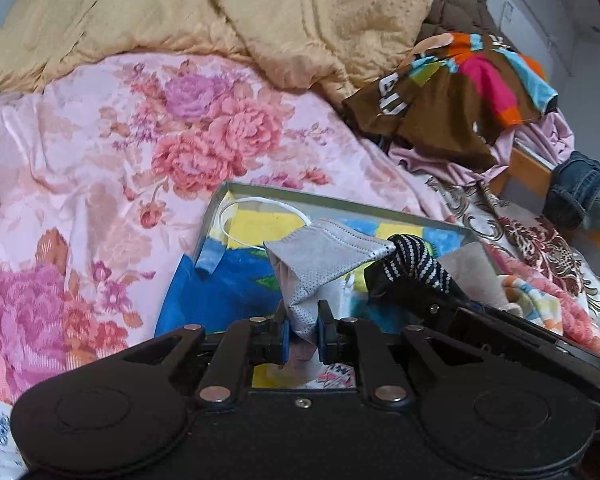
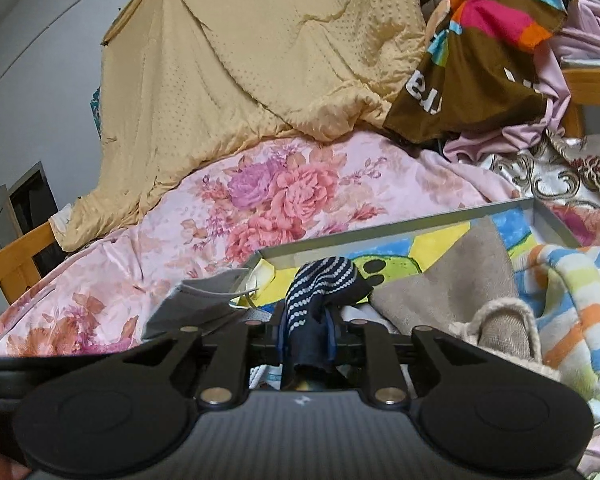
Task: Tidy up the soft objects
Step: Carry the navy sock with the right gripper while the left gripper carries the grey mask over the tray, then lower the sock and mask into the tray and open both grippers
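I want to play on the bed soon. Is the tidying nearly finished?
Not yet. Already in the tray: a beige cloth and a striped towel. In hand: the left gripper pinches a grey face mask, and the right gripper pinches a dark dotted sock, both over the tray. Left, probably: the colourful shirt and other clothes heaped beyond.

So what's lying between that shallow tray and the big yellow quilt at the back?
Only the pink floral blanket lies between the tray and the yellow quilt; both views show it.
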### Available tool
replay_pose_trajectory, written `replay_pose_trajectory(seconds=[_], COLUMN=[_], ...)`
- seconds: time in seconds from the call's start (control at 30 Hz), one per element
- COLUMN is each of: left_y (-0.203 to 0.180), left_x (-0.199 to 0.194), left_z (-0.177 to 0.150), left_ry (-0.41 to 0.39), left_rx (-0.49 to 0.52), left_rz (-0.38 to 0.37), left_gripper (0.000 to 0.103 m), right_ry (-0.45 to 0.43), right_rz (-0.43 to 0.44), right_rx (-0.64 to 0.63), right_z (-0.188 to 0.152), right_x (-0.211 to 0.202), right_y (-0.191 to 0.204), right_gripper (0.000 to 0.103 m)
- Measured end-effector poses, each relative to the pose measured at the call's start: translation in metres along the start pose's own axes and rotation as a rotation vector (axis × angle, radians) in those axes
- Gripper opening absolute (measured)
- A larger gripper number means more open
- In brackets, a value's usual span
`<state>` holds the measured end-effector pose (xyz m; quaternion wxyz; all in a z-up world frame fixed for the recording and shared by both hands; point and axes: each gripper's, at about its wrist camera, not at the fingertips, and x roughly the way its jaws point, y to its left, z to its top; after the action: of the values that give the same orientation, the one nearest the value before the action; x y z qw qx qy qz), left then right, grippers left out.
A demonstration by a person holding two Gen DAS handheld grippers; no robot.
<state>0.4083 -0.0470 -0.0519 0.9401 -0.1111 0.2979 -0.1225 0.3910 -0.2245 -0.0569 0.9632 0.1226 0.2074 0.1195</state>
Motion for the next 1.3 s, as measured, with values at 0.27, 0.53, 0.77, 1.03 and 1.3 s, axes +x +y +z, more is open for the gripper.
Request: replay_pose_trajectory(seconds=[0.27, 0.53, 0.77, 1.03, 1.3], left_y=[0.006, 0.012, 0.021, 0.032, 0.03], left_x=[0.006, 0.001, -0.008, -0.025, -0.051], left_z=[-0.004, -0.004, -0.003, -0.007, -0.004], left_ry=[0.017, 0.018, 0.004, -0.052, -0.083], left_rx=[-0.05, -0.087, -0.106, -0.188, -0.204], left_rz=[0.015, 0.032, 0.061, 0.125, 0.136], left_gripper=[0.017, 0.025, 0.04, 0.061, 0.083], right_ry=[0.019, 0.025, 0.04, 0.053, 0.025], right_rz=[0.006, 0.009, 0.008, -0.019, -0.023], right_rx=[0.037, 0.035, 0.019, -0.02, -0.006], right_z=[0.001, 0.001, 0.003, 0.011, 0.034], right_x=[0.004, 0.005, 0.003, -0.009, -0.039], right_y=[-0.003, -0.003, 0.0, 0.011, 0.013], right_gripper=[0.036, 0.051, 0.081, 0.099, 0.103])
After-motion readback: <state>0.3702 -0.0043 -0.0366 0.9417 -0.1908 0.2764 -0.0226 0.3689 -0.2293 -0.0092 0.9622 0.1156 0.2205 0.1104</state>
